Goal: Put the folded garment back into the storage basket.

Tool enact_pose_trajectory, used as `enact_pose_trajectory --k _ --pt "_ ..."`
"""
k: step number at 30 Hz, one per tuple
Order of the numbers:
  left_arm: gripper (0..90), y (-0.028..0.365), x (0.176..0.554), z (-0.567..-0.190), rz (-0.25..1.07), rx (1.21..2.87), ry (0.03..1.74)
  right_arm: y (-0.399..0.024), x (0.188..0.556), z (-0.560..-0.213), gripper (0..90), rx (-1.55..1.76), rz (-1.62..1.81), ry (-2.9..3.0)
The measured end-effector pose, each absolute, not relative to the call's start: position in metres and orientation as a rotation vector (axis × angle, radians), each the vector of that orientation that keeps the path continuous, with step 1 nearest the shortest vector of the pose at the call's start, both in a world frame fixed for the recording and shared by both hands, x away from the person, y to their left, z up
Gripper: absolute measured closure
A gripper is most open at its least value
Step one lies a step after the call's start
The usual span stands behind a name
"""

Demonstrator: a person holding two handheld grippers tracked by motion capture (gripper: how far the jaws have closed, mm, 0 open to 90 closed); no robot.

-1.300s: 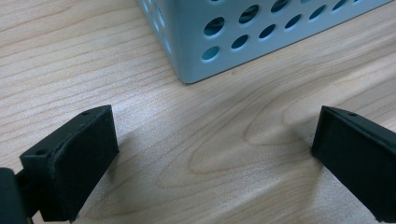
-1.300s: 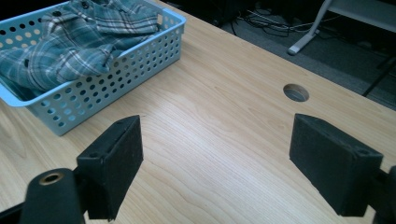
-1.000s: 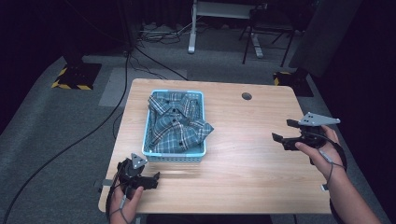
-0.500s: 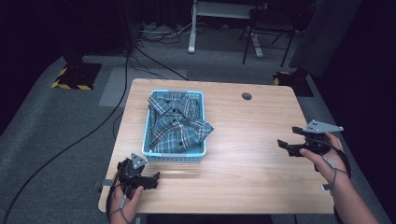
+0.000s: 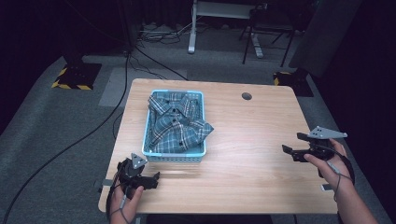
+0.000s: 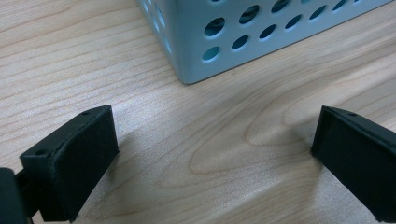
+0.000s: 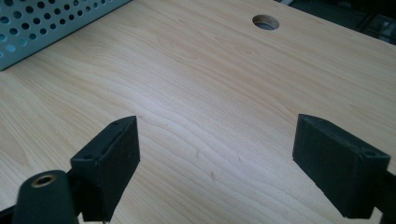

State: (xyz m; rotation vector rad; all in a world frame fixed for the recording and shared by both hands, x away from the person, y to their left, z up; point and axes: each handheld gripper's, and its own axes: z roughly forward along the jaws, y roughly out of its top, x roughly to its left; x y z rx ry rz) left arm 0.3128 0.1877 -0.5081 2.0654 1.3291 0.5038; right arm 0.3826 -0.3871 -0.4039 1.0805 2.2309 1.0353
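Note:
A light blue perforated basket (image 5: 150, 133) stands on the wooden table (image 5: 247, 135), holding a folded blue plaid shirt (image 5: 180, 123) whose sleeve drapes over the right rim. My left gripper (image 5: 152, 179) rests at the table's front left corner, open and empty, just in front of the basket's near corner (image 6: 187, 70). My right gripper (image 5: 292, 147) hovers over the table's right edge, open, nothing between its jaws, pointing left across bare wood (image 7: 210, 121) toward the basket (image 7: 42, 23).
A round cable hole (image 5: 246, 96) sits in the table's far right part (image 7: 265, 22). Grey carpet with cables, yellow-black striped blocks (image 5: 77, 77) and a desk frame (image 5: 224, 28) lie beyond the table.
My right gripper has moved down and toward the near right edge of the table. The left gripper and the basket have stayed put.

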Motion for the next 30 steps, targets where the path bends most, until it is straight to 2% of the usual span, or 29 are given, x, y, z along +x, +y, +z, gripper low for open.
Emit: enact_pose_trajectory --k 30 --pt "0.2 0.188 0.313 -0.508 0.504 2.066 1.329 -0.422 0.361 -0.454 12.8 1.181 0.999 2.232"
